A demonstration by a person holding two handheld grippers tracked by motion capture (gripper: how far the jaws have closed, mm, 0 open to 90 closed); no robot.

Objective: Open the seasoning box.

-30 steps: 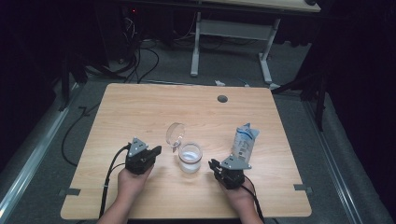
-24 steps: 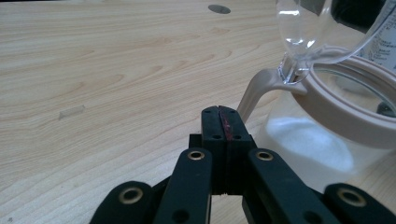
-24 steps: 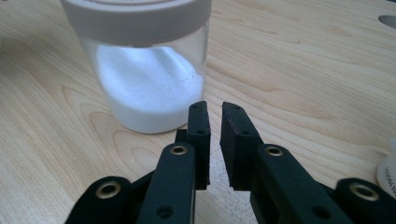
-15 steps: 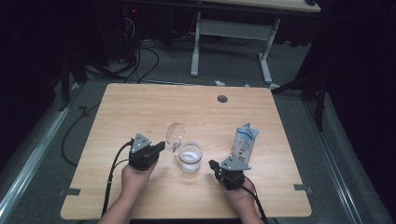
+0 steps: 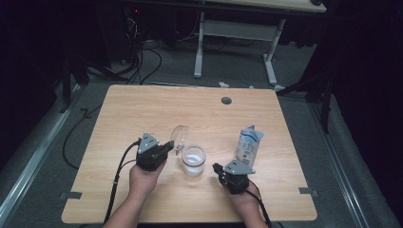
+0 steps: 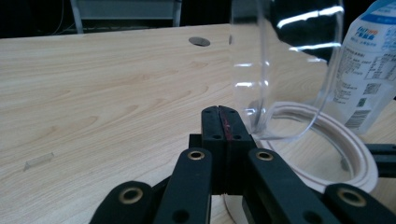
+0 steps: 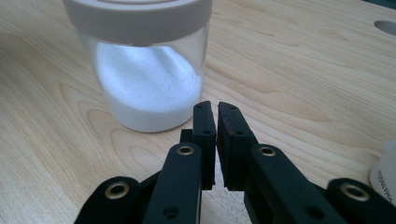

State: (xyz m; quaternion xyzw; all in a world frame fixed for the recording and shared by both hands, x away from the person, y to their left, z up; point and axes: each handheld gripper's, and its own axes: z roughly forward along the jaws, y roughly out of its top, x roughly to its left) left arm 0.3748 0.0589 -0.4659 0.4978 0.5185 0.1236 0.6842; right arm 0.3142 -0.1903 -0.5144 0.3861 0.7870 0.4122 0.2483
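Nearest me, my right gripper (image 5: 223, 172) rests low on the bench (image 5: 142, 109), its fingers (image 7: 205, 126) nearly together with a thin gap and nothing between them, aimed at the jar (image 5: 194, 160) just to its left. The jar stands upright, white powder in its bottom. My left gripper (image 5: 166, 148) sits left of the jar, fingers (image 6: 212, 126) pressed together on the edge of a clear lid (image 5: 179, 136), tilted just beyond the jar. Farther right stands a bottle (image 5: 247, 144).
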